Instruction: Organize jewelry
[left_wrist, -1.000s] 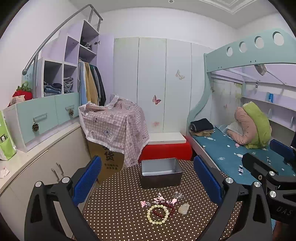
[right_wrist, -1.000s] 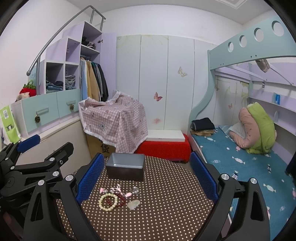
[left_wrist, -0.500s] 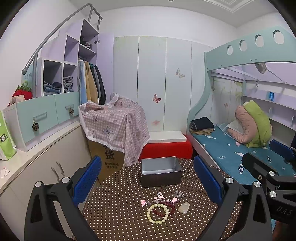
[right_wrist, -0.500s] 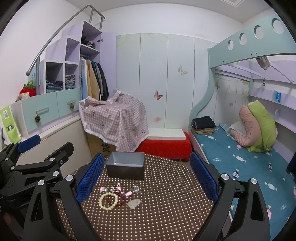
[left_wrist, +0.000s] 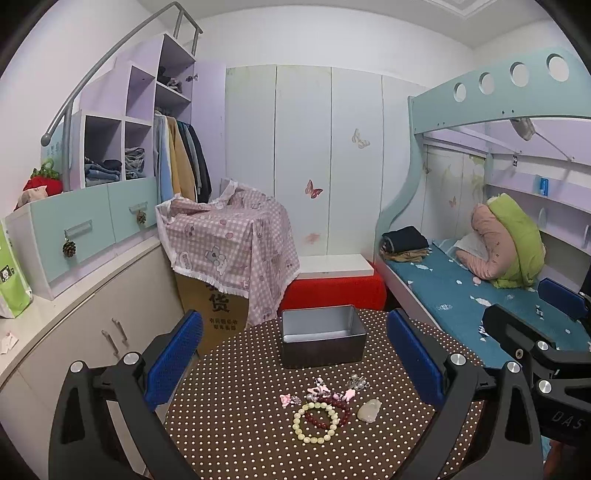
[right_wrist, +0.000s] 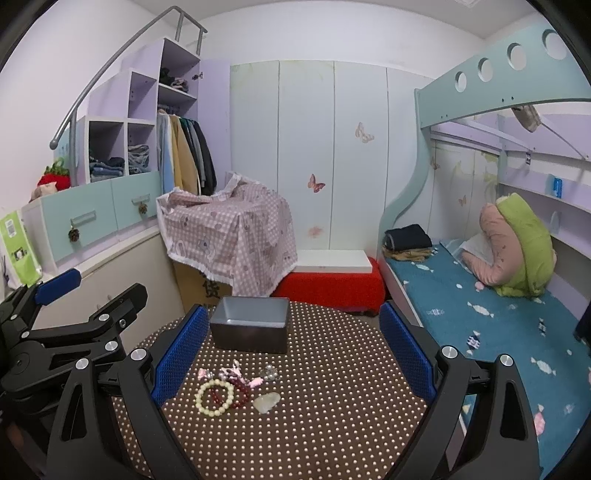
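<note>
While both my tongs hang apart and empty above the dotted brown table (left_wrist: 236, 435), the cream bead bracelet (left_wrist: 316, 422) lies dead ahead between my left gripper (left_wrist: 295, 363) fingers (nearer than my right gripper (right_wrist: 291, 354)), short of the grey metal tin (left_wrist: 322, 341)

On your desk (left_wrist: 240, 424) the metal tin (left_wrist: 322, 341) sits at the far edge. Nearer you lies the jewelry: a bead bracelet (left_wrist: 315, 422) overlapping a second bracelet (left_wrist: 332, 410), a stone pendant (left_wrist: 369, 410) just right, small charms (left_wrist: 319, 391) behind them.
</note>
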